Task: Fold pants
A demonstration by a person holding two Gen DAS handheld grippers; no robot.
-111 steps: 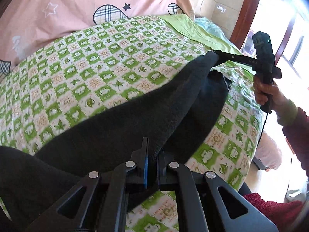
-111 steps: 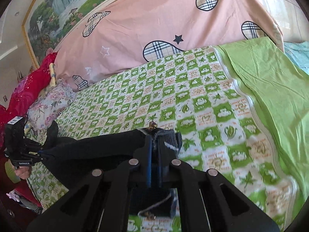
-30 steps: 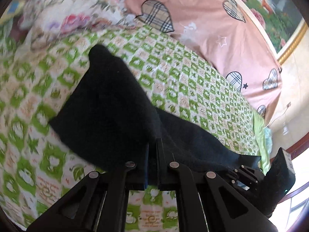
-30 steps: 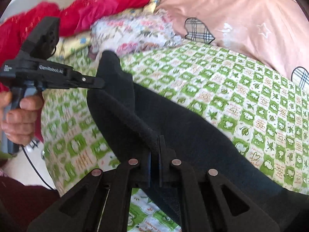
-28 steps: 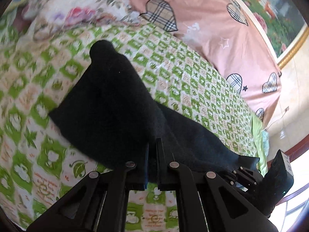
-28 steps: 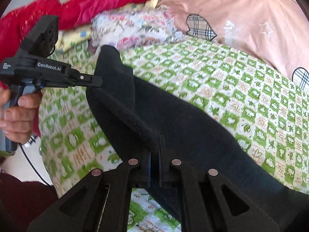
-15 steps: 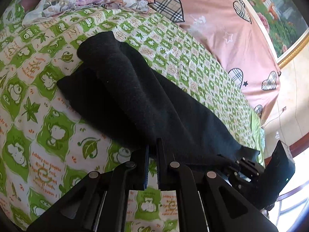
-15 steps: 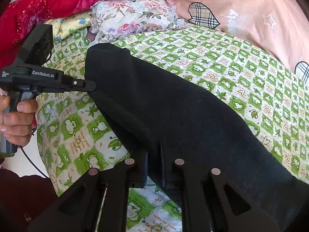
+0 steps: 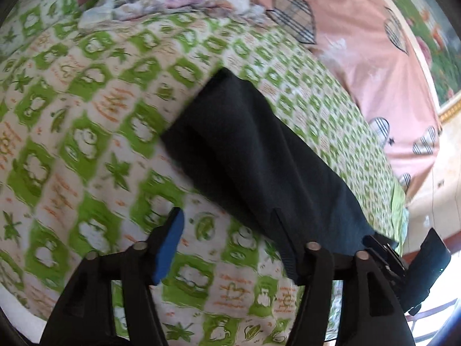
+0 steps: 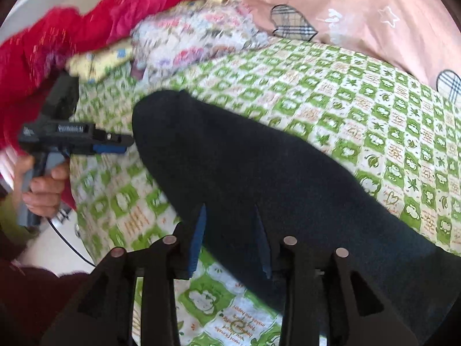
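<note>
Black pants (image 9: 259, 155) lie folded lengthwise on the green-checked bed (image 9: 86, 115). Left hand-held gripper (image 9: 227, 239) opening, jaws apart over bare sheet. Right hand-held gripper (image 10: 230, 230) opening, pants' edge loose between its jaws.

I count one pair of black pants (image 10: 259, 173) beneath my fingers, two grippers, one pink quilt (image 9: 360, 43) beyond, one red blanket (image 10: 86, 28).
</note>
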